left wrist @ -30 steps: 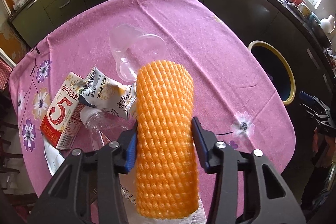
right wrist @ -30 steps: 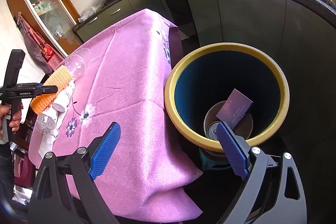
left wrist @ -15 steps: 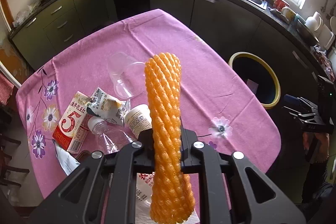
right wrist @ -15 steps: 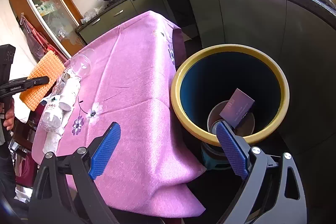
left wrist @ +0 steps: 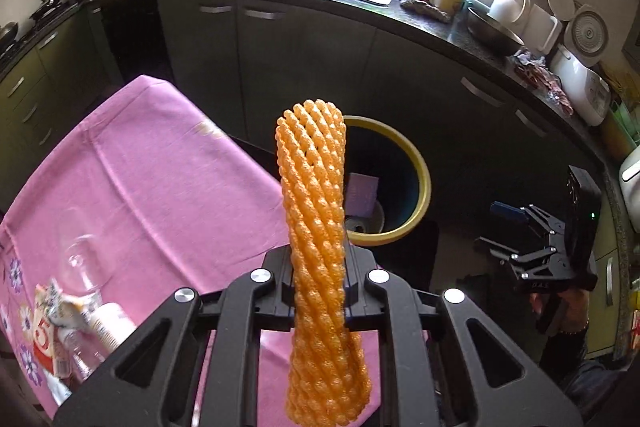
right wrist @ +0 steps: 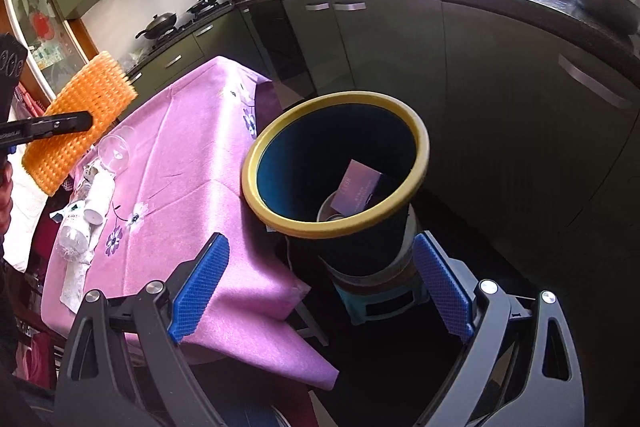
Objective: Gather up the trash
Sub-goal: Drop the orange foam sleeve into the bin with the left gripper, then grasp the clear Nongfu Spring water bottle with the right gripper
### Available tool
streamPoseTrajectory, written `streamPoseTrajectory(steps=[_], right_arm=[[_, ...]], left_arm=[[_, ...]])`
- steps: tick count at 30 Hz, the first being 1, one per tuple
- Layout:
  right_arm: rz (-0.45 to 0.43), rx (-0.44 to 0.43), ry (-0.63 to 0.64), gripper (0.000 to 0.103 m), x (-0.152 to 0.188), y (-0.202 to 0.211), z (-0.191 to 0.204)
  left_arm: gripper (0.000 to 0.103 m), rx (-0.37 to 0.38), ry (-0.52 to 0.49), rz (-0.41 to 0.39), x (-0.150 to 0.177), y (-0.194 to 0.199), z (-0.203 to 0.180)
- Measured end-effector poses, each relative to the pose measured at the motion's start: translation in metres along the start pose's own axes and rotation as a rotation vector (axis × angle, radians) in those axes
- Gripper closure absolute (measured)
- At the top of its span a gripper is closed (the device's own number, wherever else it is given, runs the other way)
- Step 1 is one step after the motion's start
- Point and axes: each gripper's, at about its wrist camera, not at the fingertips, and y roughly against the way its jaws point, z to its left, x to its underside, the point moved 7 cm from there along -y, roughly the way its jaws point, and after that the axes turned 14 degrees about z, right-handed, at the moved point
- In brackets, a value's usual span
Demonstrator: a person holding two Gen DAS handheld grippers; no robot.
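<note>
Holding the orange foam net (left wrist: 316, 251) squeezed flat between its jaws, the left gripper (left wrist: 318, 291) is lifted above the table (left wrist: 140, 167), over the edge nearest the bin (left wrist: 420, 183). The net's long axis runs along the fingers and points forward, so its free end covers part of the bin's yellow rim in the left wrist view. The bin stands on the floor just beside this table edge, ahead of the left gripper and lower; a purple box (right wrist: 360, 187) already lies inside it. The right gripper (right wrist: 320, 287) hangs wide open with nothing in it, close in front of the bin, so it is nearer, but the net is in the left one. A clear cup (right wrist: 114, 149), a bottle (right wrist: 74, 237) and cartons (left wrist: 50, 327) remain at the far corner of the table, well apart from the bin. The next move is probably to carry the net forward over the rim and release it.
</note>
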Motion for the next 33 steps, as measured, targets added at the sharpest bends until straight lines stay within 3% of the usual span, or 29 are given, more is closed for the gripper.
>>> streamPoseTrajectory(steps=[6,13,20,25,27,33], right_arm=[[-0.013,-0.002,-0.027,0.011,0.006,0.004,-0.023],[0.009,-0.010,-0.075,0.011,0.010,-0.006,-0.047],[0.032,-0.005,-0.094,0.011,0.011,-0.015,-0.056],[0.025,-0.011,-0.077,0.011,0.011,-0.013,-0.050],[0.028,-0.015,-0.070,0.011,0.009,-0.014,-0.046],[0.039,-0.038,-0.013,0.010,0.007,-0.018,-0.020]], left_arm=[[0.088,0.033,-0.058,0.038,-0.061,-0.067,-0.038],[0.084,-0.008,-0.036,0.143,-0.099,-0.148,-0.039],[0.053,-0.053,-0.004,0.188,-0.105,-0.185,-0.028],[0.051,-0.065,0.001,0.110,-0.092,-0.147,-0.030],[0.036,-0.051,0.008,0.036,-0.081,-0.112,-0.030],[0.015,-0.052,0.079,-0.206,-0.015,-0.002,-0.014]])
